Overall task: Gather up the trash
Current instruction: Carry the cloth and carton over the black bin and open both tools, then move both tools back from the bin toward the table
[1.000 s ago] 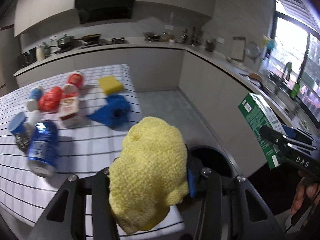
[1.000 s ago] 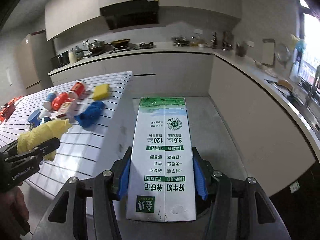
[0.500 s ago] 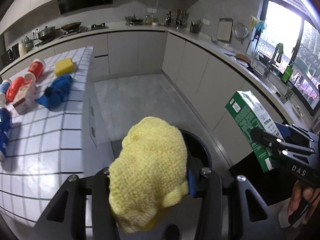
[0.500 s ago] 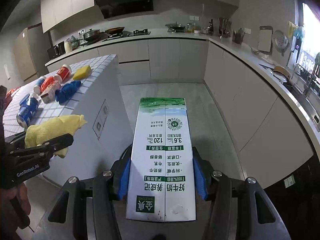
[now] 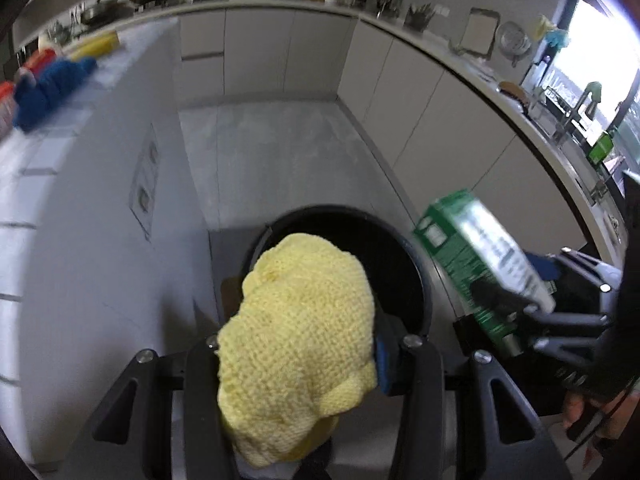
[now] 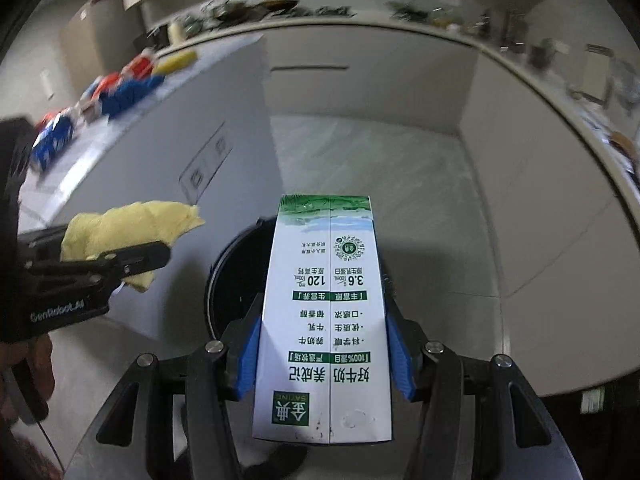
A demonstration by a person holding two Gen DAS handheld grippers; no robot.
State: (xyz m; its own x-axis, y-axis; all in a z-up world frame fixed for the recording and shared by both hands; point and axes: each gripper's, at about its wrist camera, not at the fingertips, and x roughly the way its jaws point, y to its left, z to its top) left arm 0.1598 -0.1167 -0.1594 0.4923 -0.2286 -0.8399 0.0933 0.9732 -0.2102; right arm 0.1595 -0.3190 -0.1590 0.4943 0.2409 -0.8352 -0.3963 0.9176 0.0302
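Yellow knitted cloth (image 5: 296,344) fills the left gripper (image 5: 298,354), its jaws clamped on the bundle directly above the round black trash bin (image 5: 416,280). The right gripper (image 6: 322,354) grips a green-and-white milk carton (image 6: 326,320) between blue pads (image 6: 250,354), also over the bin's mouth. Only the right wrist view shows the carton's printed face (upside down); only the left wrist view shows the bin's dark inside and the carton's green side (image 5: 472,268), tilted over the rim. The bin stands on grey floor (image 5: 272,152) just beside the white island's end panel (image 5: 100,240), open floor beyond. On the island top lie a blue cloth (image 5: 48,84), cans (image 6: 52,144) and a yellow sponge (image 6: 176,62), blurred. White cabinets (image 6: 520,184) line the kitchen.
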